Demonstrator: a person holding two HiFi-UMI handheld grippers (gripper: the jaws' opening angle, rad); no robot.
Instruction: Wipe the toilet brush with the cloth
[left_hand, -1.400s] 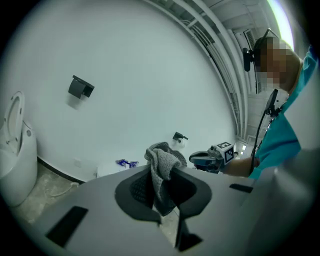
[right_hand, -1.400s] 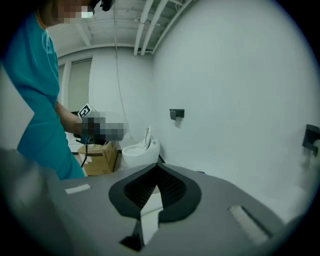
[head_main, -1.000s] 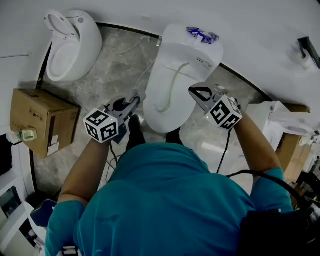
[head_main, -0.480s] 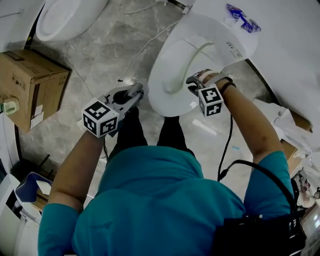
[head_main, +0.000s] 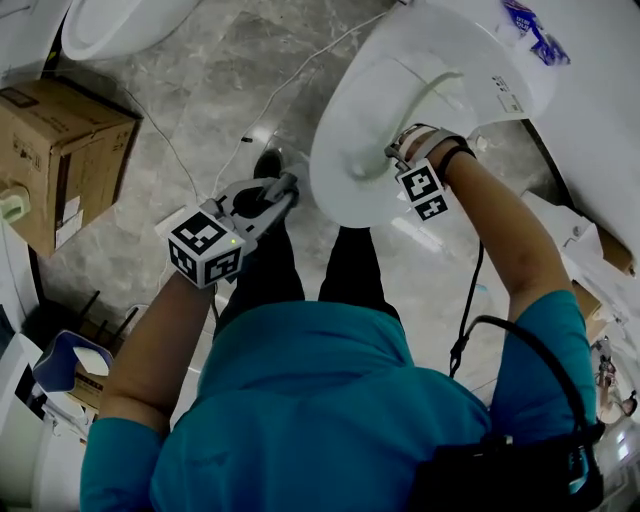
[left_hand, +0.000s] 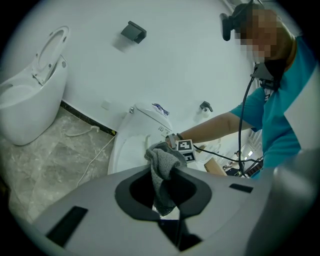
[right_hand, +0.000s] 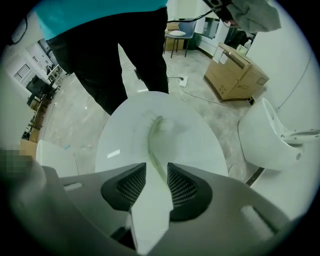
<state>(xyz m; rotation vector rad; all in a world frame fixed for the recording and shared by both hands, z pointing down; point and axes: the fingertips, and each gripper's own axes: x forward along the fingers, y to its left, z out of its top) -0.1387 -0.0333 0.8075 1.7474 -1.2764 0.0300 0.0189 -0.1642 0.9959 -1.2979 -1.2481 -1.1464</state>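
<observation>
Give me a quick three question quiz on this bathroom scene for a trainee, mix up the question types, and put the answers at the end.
1. Short answer: what is the left hand-held gripper clamped on?
2. True or false: the toilet lid is raised.
3. Multiple choice: where does the toilet brush lie? A, on the toilet lid. B, on the floor. C, inside the cardboard box.

Key
1. A grey cloth, pinched between its jaws and bunched above them.
2. False. The lid is down.
3. A.
</observation>
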